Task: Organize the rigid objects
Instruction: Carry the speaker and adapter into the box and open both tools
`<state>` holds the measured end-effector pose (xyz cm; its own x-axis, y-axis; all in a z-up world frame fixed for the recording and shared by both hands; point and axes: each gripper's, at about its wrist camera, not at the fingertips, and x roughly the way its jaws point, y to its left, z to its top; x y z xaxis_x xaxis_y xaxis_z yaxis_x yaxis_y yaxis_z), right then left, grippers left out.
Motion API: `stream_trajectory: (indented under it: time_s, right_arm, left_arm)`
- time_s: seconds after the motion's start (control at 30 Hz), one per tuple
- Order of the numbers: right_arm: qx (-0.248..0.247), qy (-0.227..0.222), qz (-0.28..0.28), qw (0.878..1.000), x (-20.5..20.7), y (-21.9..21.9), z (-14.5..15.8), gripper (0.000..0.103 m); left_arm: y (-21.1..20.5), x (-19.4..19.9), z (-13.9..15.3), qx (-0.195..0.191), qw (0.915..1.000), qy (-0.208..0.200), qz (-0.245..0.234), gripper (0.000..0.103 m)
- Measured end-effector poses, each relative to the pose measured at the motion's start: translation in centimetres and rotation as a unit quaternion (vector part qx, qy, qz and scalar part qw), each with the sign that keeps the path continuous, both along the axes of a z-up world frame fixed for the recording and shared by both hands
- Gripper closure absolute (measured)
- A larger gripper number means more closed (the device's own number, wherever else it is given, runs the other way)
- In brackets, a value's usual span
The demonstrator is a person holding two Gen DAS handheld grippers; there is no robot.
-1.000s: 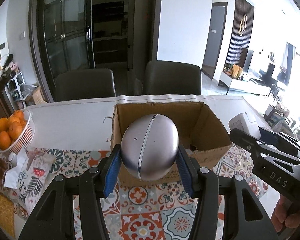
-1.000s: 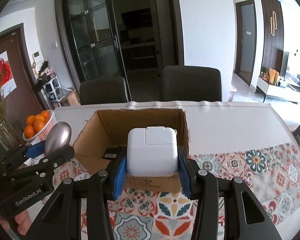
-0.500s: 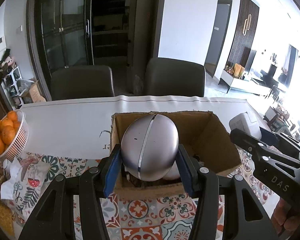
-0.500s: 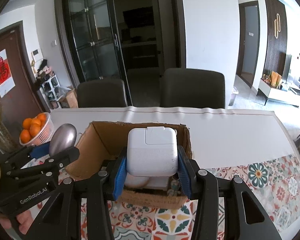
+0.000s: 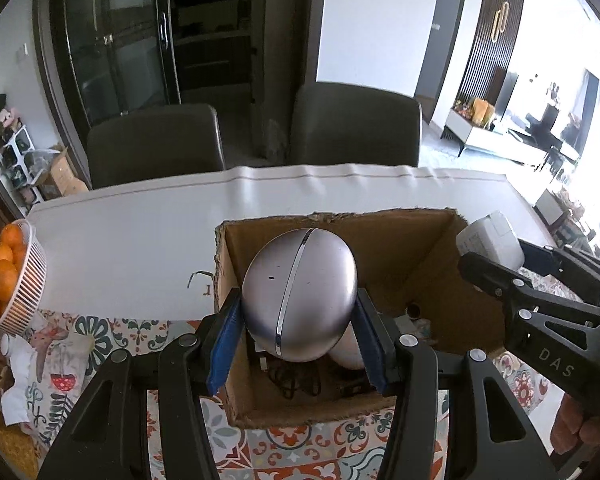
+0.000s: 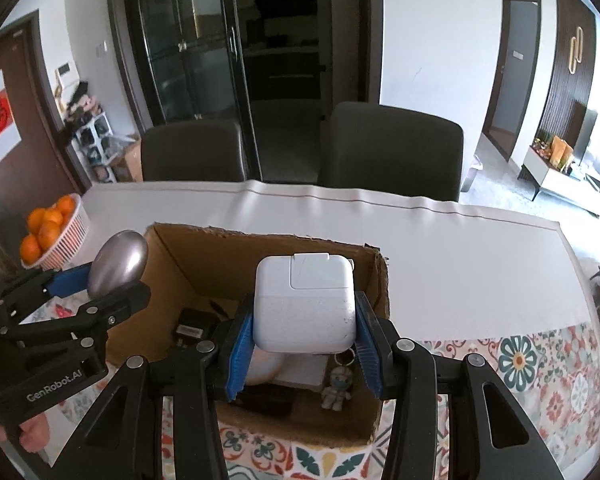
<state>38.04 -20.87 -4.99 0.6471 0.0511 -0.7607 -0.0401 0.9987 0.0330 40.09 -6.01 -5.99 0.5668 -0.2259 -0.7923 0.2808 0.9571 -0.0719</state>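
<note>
1. You hold a silver egg-shaped gadget (image 5: 299, 294) pinched between the blue pads of the left tongs (image 5: 298, 334), above the near left corner of the open cardboard box (image 5: 384, 224); it is positioned, by the look of it, for dropping in.
2. The right tongs (image 6: 303, 338) clamp a white power adapter (image 6: 305, 304) by its sides, over the box's near right part, above a small figurine keychain (image 6: 337, 384) and dark items lying inside.
3. Both tongs tilt steeply downward, side by side, over the box on the table (image 5: 140, 236), near its patterned-cloth edge.
</note>
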Motion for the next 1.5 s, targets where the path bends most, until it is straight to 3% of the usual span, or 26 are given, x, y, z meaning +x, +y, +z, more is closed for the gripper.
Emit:
stream_trajectory:
  time_s: [0.33,0.53,0.7,1.17,1.5]
  right_arm:
    - [-0.010,0.059,0.024,0.998,3.1,0.1,-2.2,0.057]
    - [0.002,0.103,0.035,0.994,4.4,0.0,-4.1,0.057]
    - [0.008,0.109,0.031,0.994,4.5,-0.1,-4.9,0.056]
    - [-0.001,0.096,0.008,0.995,2.3,-0.2,-3.6,0.053]
    - [0.012,0.038,-0.035,0.999,-2.5,-0.6,-0.1,0.053]
  left_arm:
    - [-0.6,2.7,-2.8,0.003,0.9981,0.062,-0.004,0.050]
    - [-0.9,3.7,-3.9,0.003,0.9963,0.086,-0.004,0.050]
    - [-1.1,3.7,-4.1,0.009,0.9960,0.089,-0.006,0.050]
    - [-0.6,1.7,-3.1,0.017,0.9968,0.077,0.012,0.049]
    - [0.6,-3.5,1.4,0.029,0.9988,0.008,0.039,0.039]
